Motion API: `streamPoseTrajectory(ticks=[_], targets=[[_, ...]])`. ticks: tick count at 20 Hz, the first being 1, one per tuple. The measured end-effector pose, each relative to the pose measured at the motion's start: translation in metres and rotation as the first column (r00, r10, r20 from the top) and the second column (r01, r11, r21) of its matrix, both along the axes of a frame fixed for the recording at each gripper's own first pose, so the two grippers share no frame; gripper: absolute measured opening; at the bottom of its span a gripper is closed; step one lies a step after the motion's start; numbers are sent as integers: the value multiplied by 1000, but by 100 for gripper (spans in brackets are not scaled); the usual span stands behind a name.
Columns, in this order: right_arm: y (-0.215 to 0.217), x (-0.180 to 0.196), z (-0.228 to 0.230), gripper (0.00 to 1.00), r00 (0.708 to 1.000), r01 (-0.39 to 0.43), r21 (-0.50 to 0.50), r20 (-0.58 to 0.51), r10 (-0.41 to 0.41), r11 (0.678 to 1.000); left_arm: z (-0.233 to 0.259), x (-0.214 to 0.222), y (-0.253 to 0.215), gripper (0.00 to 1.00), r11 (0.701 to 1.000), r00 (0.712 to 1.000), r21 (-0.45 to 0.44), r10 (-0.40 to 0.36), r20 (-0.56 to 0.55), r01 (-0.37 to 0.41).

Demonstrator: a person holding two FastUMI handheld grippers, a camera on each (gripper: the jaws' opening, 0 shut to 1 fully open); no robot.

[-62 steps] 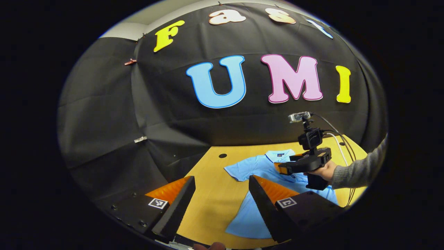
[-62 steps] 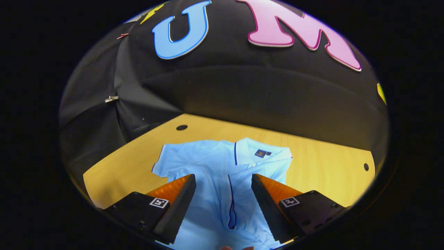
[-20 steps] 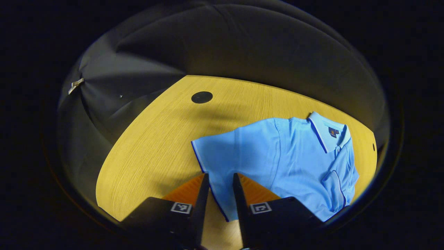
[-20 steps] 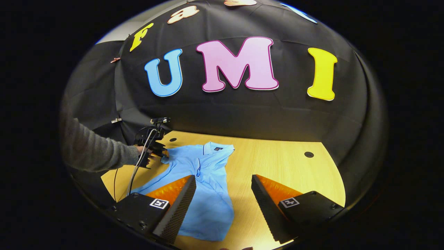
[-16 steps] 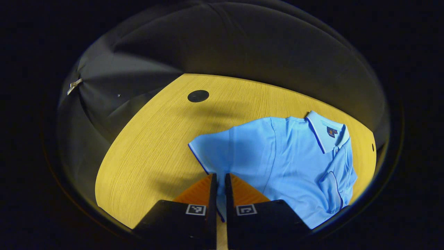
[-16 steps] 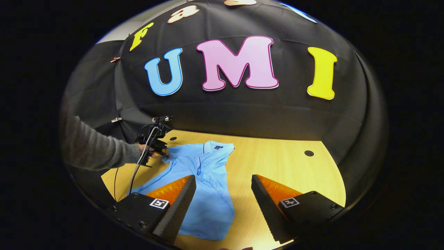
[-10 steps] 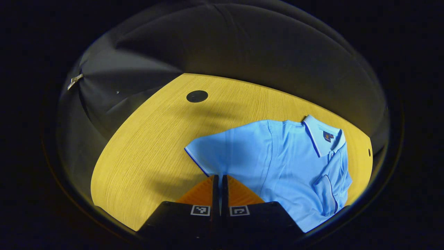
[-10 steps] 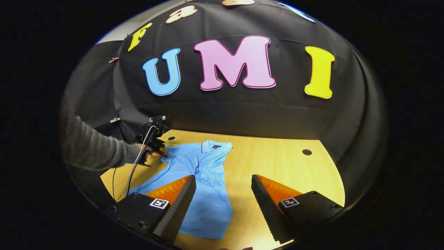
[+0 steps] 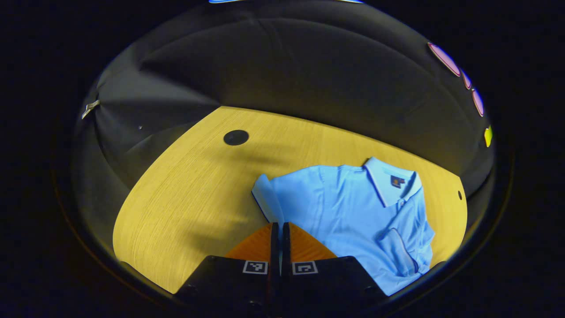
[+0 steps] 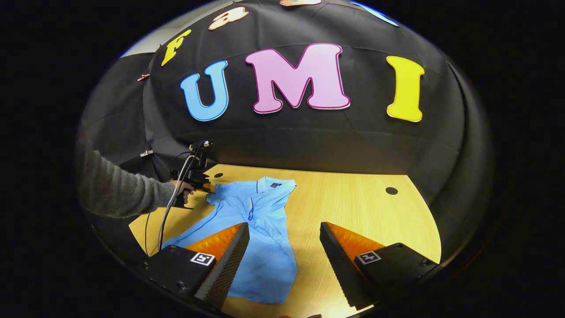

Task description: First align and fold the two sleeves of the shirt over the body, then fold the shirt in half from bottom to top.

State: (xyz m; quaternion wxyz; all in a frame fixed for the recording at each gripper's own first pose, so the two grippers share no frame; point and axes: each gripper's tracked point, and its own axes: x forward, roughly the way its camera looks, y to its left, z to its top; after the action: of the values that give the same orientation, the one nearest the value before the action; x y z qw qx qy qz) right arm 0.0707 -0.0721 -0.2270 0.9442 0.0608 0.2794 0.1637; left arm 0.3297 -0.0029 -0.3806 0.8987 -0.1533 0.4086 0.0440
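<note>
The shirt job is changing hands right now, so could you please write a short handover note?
Left gripper: shut on the sleeve, its edge lifted and curling toward the body.
Right gripper: open, above the table, holding nothing.
Shirt: face up, collar toward the wall.
Done: the other sleeve looks folded over already.
Left: lay this sleeve over the body, then fold bottom to top.

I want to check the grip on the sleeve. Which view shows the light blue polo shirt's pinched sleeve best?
The left gripper view: the left gripper is shut on the sleeve, its edge curling up close by. The right gripper view shows the sleeve small and far, beside that gripper.
</note>
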Motion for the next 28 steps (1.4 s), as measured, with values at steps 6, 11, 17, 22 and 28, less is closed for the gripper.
streamPoseTrajectory(ticks=[6,11,17,22,28], targets=[[-2,0,-1,99,1000,12,3,-4,-12,1000,37,3,-70,6,983,977,-41,-176,118,181],[-5,1,-3,100,999,32,8,-10,-32,999,49,-15,-136,6,940,934,-45,-329,141,338],[-4,-1,-5,100,999,42,10,-20,-42,999,47,-46,-195,6,873,868,-28,-479,128,486],[-1,-3,-10,100,998,47,13,-32,-46,999,27,-56,-207,6,835,833,77,-549,72,544],[-1,-11,-12,100,998,49,11,-44,-48,999,14,-57,-212,6,842,843,91,-536,30,532]])
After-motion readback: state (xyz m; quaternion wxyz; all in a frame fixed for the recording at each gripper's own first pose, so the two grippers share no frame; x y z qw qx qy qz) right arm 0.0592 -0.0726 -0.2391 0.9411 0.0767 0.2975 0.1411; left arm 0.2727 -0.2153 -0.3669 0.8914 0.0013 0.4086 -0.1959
